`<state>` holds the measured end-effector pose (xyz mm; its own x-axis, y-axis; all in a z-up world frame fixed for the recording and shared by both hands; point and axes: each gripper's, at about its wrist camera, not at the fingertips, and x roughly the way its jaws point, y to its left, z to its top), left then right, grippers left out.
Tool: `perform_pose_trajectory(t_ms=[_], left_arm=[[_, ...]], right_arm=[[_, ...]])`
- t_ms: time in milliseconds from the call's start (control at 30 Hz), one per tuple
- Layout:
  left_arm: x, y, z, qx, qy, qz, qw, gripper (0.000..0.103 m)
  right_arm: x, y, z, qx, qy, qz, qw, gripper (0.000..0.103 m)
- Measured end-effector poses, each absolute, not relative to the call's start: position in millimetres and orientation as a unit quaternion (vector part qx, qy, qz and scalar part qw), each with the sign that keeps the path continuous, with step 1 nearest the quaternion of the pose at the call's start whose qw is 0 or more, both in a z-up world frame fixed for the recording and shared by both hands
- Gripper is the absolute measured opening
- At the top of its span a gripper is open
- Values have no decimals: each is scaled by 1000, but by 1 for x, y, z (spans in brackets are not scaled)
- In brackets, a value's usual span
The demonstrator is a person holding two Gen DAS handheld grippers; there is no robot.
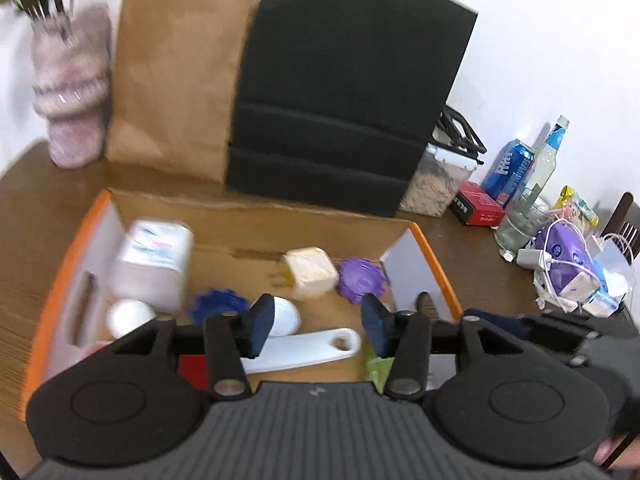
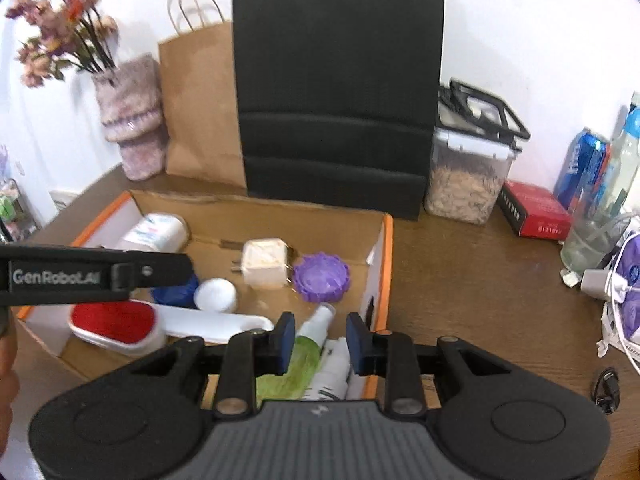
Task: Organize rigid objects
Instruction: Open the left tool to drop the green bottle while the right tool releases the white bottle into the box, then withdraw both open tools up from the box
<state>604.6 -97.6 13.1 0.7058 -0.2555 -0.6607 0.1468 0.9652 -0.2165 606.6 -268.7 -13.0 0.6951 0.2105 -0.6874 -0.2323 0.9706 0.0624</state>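
Note:
An open cardboard box (image 1: 304, 236) (image 2: 280, 216) with orange edges holds several items: a white tub (image 1: 154, 260) (image 2: 156, 232), a cream plug adapter (image 1: 312, 272) (image 2: 266, 262), a purple cap (image 1: 362, 278) (image 2: 320, 276), a blue cap (image 1: 218, 306), a white ball (image 1: 130, 316) (image 2: 216, 294), a white-handled red brush (image 2: 116, 324) and a green spray bottle (image 2: 308, 344). My left gripper (image 1: 316, 330) is open and empty above the box's near side. My right gripper (image 2: 320, 344) is open and empty above the spray bottle.
A black bag (image 2: 340, 88), a brown paper bag (image 2: 200, 108) and a flower vase (image 2: 134, 120) stand behind the box. At right are a cereal container (image 2: 468, 176), a red box (image 2: 536, 210), a can (image 2: 584, 168), a bottle (image 2: 612, 192) and tangled cables (image 1: 572, 264).

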Motion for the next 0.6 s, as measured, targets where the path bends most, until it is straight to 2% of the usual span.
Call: perform_pose_trajectory(t_ms=[67,167,367,433,600], left_arm=[[590,-85,22,-59,354,-103,928,58],[563,-76,34,-25,330,-102,938,68],[486,-63,58,39,252,-85,963,77],[453,-56,64,54,215,-80,972,83],[371,-38,65,60,154,-71,984,86]], right_arm=[[597,-265,-4,-18,365,125,922,29],[576,-259,9,-23,350,130,927,38],[517,-257,38,-22,304,136,943,45],[488,-259,45,-24,276,137,951,52],[410,-257,50,-33,212,125,969,57]])
